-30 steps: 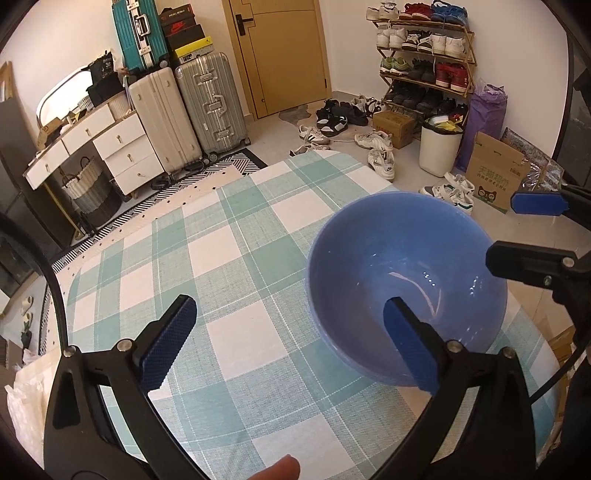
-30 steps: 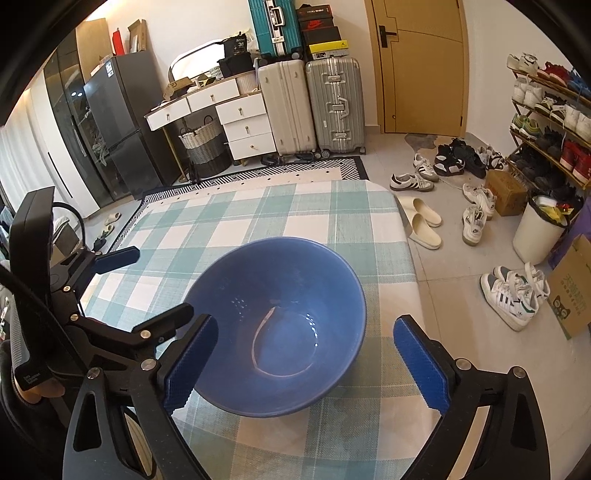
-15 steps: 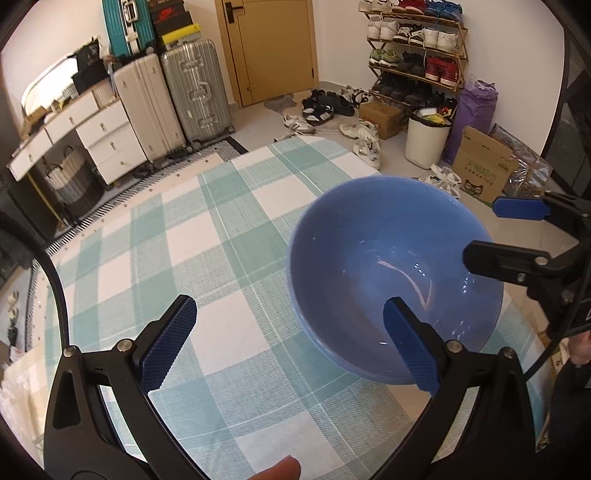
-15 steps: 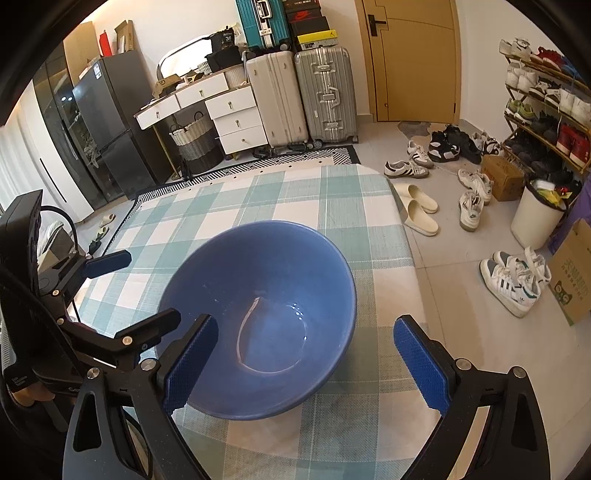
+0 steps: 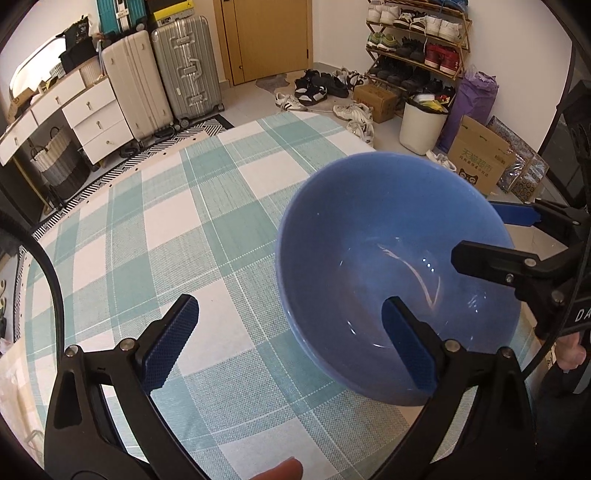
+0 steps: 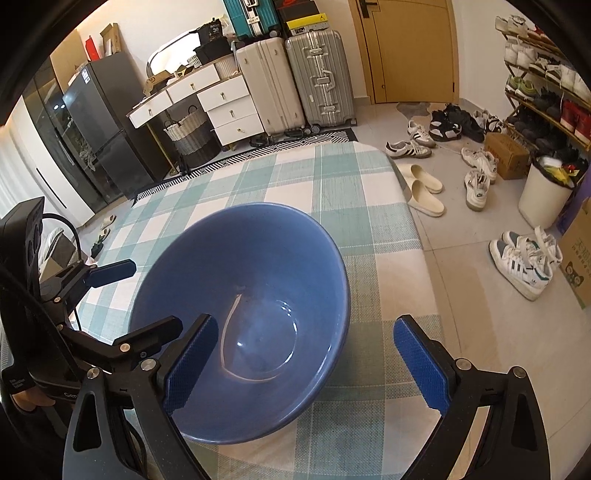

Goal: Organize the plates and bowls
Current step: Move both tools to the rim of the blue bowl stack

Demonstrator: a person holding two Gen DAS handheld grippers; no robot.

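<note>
I see one deep, round, glossy blue ceramic bowl (image 5: 373,240) (image 6: 258,273), mouth up and empty, with pale curved streaks of reflected light on its smooth inner bottom. It looks tilted, the rim dipping toward me. It is over the near right part of the teal-and-white checked tablecloth (image 5: 177,229), close to that cloth's right edge.

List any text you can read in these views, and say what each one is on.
"天猫超市": green print on the cardboard box on the floor.
"DA": white letters, cut off by the frame edge, on the right gripper housing.
"Gen": start of a word on the left gripper housing; the rest is hidden.
Too blurred to read: the number on the black bag and the suitcase tags.
The blue bowl carries none.
</note>
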